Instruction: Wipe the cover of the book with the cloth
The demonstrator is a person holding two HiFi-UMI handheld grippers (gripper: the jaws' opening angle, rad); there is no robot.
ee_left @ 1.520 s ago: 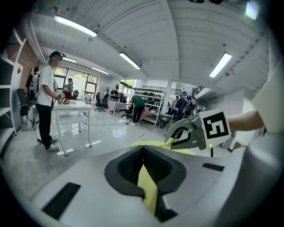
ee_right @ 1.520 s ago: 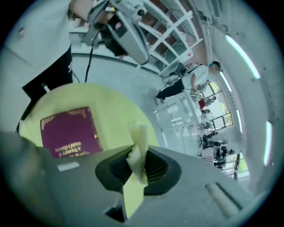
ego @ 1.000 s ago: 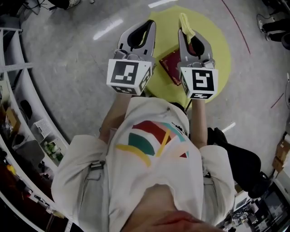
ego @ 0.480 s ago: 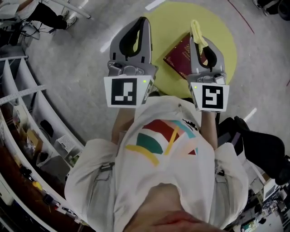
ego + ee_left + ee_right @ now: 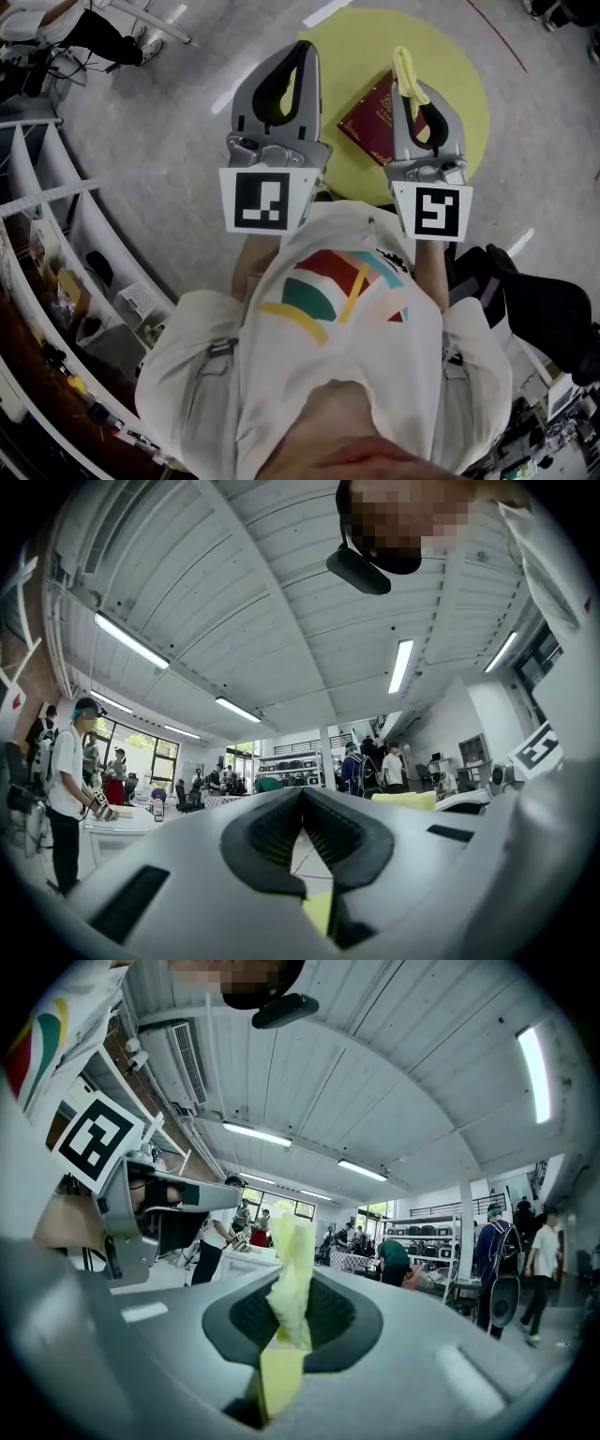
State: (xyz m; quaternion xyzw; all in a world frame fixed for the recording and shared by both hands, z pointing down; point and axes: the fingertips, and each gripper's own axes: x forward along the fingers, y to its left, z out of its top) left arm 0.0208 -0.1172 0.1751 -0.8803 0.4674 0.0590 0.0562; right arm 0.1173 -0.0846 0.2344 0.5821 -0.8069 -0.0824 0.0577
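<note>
A dark red book (image 5: 368,119) lies on a round yellow surface (image 5: 450,56) below me. In the head view both grippers are held up level above it. My right gripper (image 5: 405,67) is shut on a strip of yellow cloth (image 5: 411,80), which sticks out past its tips over the book's right part. In the right gripper view the cloth (image 5: 292,1274) stands pinched between the dark pads of that gripper (image 5: 293,1288). My left gripper (image 5: 302,47) hangs left of the book, over grey floor. Its jaws (image 5: 302,799) are shut with nothing in them.
White shelving (image 5: 56,234) with small items curves along the left. A black chair (image 5: 544,319) stands at the right. A person's legs (image 5: 94,28) show at the top left. The gripper views look across a hall with people, tables and racks.
Both grippers have risen and now point more level. The book shows further up and to the right in the head view. The cloth stays in the right jaws.
</note>
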